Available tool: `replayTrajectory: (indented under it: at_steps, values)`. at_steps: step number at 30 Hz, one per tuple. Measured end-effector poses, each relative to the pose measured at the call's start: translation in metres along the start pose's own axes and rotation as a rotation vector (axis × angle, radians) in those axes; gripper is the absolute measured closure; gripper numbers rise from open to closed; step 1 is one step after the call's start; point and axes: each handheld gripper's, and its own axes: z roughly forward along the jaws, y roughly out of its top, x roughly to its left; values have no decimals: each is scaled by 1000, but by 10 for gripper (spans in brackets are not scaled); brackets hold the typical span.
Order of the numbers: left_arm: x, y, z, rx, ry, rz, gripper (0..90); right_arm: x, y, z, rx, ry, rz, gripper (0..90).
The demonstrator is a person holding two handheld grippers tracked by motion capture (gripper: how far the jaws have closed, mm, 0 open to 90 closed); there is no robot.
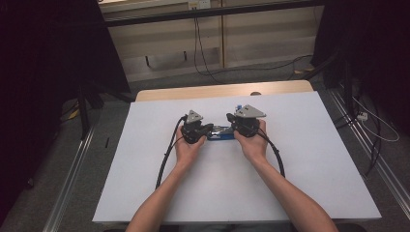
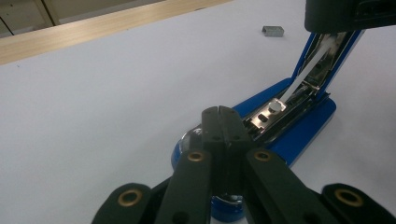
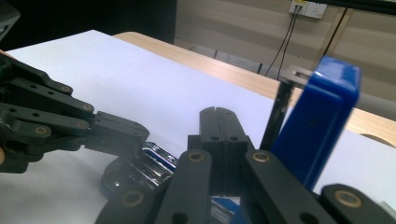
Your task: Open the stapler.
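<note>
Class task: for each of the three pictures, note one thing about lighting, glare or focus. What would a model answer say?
High view: dim, dark corners, white table sheet brightest. Left gripper view: glare on the blue stapler's metal channel; far small metal block soft. Right gripper view: raised stapler lid slightly blurred, left gripper sharp.

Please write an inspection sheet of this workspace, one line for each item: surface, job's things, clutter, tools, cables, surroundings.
Surface: white table top with a wooden edge at the far side.
Job's things: blue stapler lying near the middle, its top arm swung up and the metal staple channel exposed.
Clutter: a small metal strip of staples lying apart from the stapler.
Tools: left tool jaws together, over the stapler's hinge end; right tool jaws together, beside the raised blue arm.
Cables: one black cable trails from the left tool, another from the right; more hang at the far wall.
Surroundings: dark curtains at both sides, grey floor, metal rails.
</note>
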Motion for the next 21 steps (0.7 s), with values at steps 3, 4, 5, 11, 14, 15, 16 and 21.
replayTrajectory:
  at_steps: [3, 4, 5, 11, 14, 15, 16, 21]
  values:
    - [0, 0, 0, -3, 0, -3, 900, -1, 0, -2, 1, -5, -9, 900]
    - [0, -1, 0, -4, 0, -5, 900, -1, 0, -2, 1, -5, -9, 900]
    - [0, 0, 0, -2, 0, -5, 900, -2, 1, -3, 4, -15, -16, 900]
    - [0, 0, 0, -1, -3, -5, 900, -4, 1, -6, 4, -12, -11, 900]
    - [0, 0, 0, -3, 1, 1, 900, -5, 0, -7, -1, -14, -10, 900]
    - [0, 0, 0, -3, 1, 1, 900, -5, 0, -7, -1, -14, -10, 900]
    - [0, 0, 0, -3, 0, 1, 900, -5, 0, -7, -1, -17, -13, 900]
    - [0, 0, 0, -3, -1, -1, 900, -9, -1, -10, 3, -24, -11, 900]
